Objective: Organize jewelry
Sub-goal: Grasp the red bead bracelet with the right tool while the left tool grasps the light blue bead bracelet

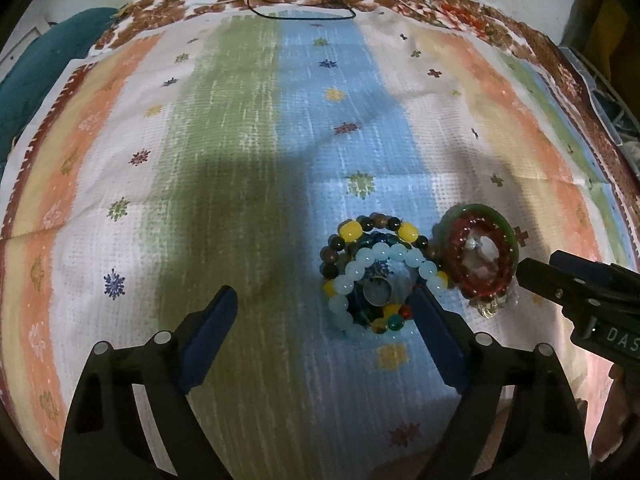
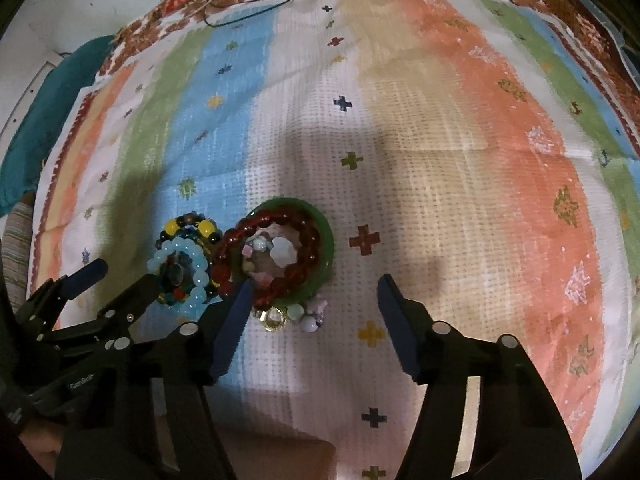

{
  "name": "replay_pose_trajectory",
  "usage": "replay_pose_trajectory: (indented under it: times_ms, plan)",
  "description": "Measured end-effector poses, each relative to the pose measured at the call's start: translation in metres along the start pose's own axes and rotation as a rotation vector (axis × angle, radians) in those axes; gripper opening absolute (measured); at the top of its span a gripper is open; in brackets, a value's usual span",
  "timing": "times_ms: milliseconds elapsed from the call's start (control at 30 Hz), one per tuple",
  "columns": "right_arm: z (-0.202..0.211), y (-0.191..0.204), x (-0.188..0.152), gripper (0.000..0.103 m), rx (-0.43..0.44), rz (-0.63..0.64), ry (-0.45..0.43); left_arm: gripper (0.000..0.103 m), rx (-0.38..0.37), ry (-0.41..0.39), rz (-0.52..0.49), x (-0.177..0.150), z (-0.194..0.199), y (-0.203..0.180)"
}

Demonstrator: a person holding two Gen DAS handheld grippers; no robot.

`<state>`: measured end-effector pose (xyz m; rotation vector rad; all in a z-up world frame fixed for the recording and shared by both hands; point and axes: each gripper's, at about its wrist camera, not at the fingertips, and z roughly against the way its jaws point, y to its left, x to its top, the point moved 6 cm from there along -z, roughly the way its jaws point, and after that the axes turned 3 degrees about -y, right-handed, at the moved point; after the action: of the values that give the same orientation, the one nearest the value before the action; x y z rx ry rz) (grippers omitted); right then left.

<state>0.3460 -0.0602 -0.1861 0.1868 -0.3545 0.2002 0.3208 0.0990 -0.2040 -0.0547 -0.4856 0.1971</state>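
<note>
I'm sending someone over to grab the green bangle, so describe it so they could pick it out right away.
On the striped cloth, two heaps of jewelry sit side by side. The green bangle rings the heap on the white stripe, next to the heap holding the pale blue bead bracelet. It is the only smooth solid hoop; dark red beads coil inside it.

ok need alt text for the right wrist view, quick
Two piles of bead bracelets lie side by side on a striped cloth: a red bracelet inside a green bangle, and a pale blue bracelet over darker beads. The right gripper hangs open beside the bangle, the left gripper at the blue pile.
</note>
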Motion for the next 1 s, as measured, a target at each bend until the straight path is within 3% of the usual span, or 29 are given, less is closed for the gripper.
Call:
replay_pose_trajectory:
  times_ms: [233, 267, 433, 600, 733, 800, 1000]
  plan:
    - [-0.012, 0.009, 0.004, 0.041, 0.013, 0.016, 0.022, 0.071, 0.003, 0.029, -0.004, -0.002, -0.015, 0.002]
    - [-0.013, 0.009, 0.004, 0.040, 0.015, 0.014, 0.025, 0.064, 0.006, 0.030, -0.006, -0.001, -0.017, 0.003]
    - [-0.021, 0.012, 0.006, 0.039, 0.008, 0.020, 0.037, 0.060, 0.004, 0.034, -0.007, -0.002, -0.023, 0.003]
    - [-0.026, 0.009, 0.009, 0.034, 0.005, 0.016, 0.046, 0.035, -0.033, 0.032, -0.032, -0.002, -0.024, -0.005]
    - [-0.025, 0.008, 0.008, 0.025, -0.012, 0.027, 0.044, 0.023, -0.060, 0.042, -0.012, -0.002, -0.022, -0.006]
    - [-0.025, 0.005, 0.008, 0.016, -0.023, 0.029, 0.042, 0.022, -0.055, 0.037, -0.018, -0.003, -0.021, -0.007]
    - [-0.021, 0.001, 0.007, 0.014, -0.020, 0.032, 0.037, 0.018, -0.053, 0.034, 0.005, -0.001, -0.014, -0.002]
